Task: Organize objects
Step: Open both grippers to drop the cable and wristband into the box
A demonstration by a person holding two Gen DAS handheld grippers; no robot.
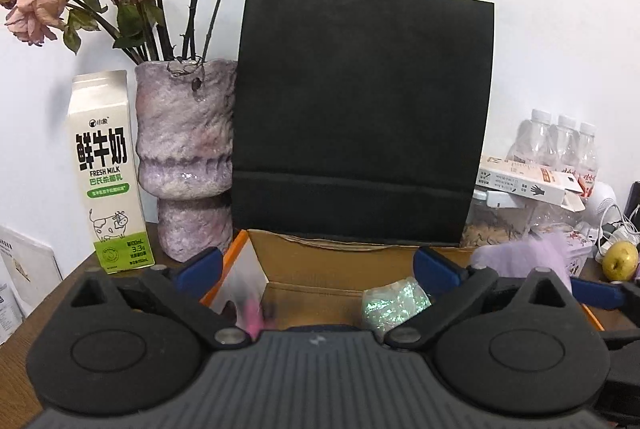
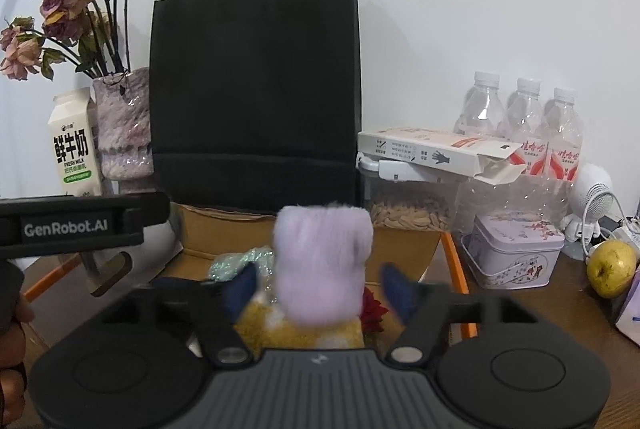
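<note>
An open cardboard box with orange edges (image 1: 320, 265) stands in front of a black paper bag (image 1: 360, 117). My left gripper (image 1: 320, 269) is open over the box, nothing between its blue fingers. A glittery green bundle (image 1: 394, 303) and a pink item (image 1: 252, 313) lie in the box. My right gripper (image 2: 320, 287) is open with a fluffy lilac plush (image 2: 322, 261) blurred between its spread fingers, above the box (image 2: 408, 249); whether the fingers touch it I cannot tell. The plush also shows at the right in the left wrist view (image 1: 524, 257). A yellow furry item (image 2: 296, 329) and a red flower (image 2: 374, 311) lie beneath it.
A milk carton (image 1: 108, 173) and a purple vase of dried roses (image 1: 186, 157) stand left of the bag. To the right are water bottles (image 2: 524, 121), a white carton (image 2: 436, 153) on a seed jar (image 2: 408, 201), a tin (image 2: 516, 253) and a yellow pear (image 2: 610, 269).
</note>
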